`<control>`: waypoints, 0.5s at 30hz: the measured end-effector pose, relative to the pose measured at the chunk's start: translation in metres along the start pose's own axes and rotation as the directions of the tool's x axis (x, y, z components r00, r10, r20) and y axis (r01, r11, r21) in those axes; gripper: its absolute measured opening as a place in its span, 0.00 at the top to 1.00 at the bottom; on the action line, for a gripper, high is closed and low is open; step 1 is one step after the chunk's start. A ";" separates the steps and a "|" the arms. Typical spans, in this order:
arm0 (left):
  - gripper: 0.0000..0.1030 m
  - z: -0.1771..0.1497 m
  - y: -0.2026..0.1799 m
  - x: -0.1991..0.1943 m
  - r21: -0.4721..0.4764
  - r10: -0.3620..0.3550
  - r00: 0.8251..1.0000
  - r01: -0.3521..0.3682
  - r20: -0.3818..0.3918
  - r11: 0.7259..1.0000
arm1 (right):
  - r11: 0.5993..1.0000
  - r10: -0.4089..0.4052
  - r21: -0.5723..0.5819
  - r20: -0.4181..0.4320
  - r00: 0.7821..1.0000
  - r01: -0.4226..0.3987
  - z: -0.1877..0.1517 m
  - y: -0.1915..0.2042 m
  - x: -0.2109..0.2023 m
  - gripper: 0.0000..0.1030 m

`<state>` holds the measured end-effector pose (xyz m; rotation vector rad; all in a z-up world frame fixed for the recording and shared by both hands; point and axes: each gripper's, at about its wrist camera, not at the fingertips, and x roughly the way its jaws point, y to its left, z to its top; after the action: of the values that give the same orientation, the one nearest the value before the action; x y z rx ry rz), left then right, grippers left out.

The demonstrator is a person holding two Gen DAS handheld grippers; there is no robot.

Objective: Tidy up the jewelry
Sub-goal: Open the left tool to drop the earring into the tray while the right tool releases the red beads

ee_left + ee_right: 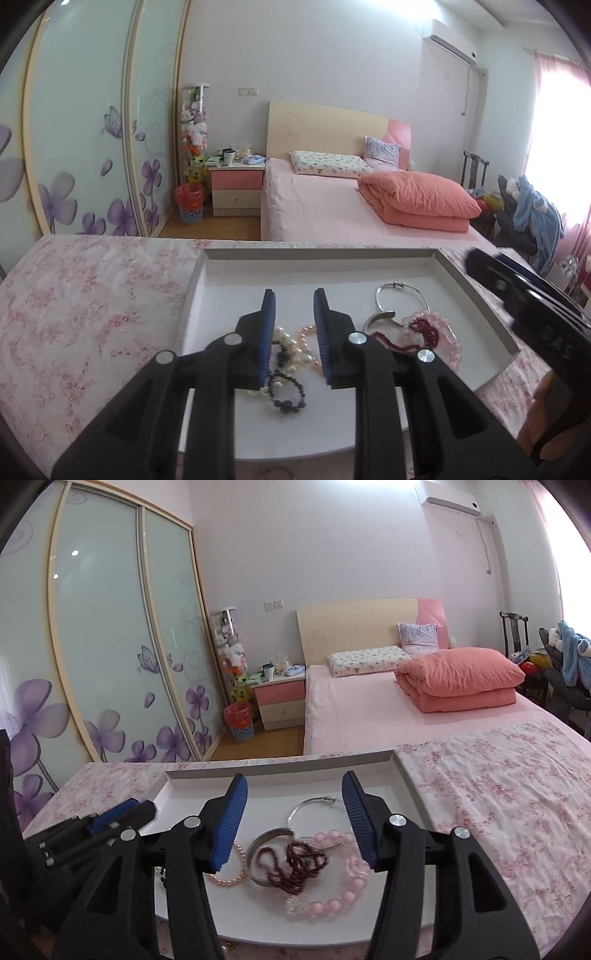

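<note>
With both the left gripper (294,306) and the right gripper (294,794) open and empty above the tray (400,771), the dark red bead string (295,864) below the right gripper lies tangled over the silver bangle (258,849) and the pink bead bracelet (343,878), so one pinch may lift several together.

The left gripper (294,301) points forward and slightly downward, its jaws parted by a narrow gap with nothing between the blue pads (267,325). The right gripper (294,788) is angled the same way, its jaws spread much wider, also gripping nothing. The two sit close side by side: the right gripper's black body shows at the right edge of the left wrist view, and the left gripper's tips appear at the lower left of the right wrist view.
</note>
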<state>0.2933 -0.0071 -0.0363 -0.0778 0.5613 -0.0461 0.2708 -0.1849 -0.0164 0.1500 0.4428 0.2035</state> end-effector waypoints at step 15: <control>0.69 -0.017 0.045 -0.068 -0.043 0.084 0.995 -0.082 0.048 0.996 | 0.999 0.047 0.009 -0.078 0.996 -0.046 -0.023 -0.003 -0.043 0.47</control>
<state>0.2277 0.0407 -0.0187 -0.0949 0.5155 0.0478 0.2227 -0.1950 -0.0201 0.1601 0.5180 0.2541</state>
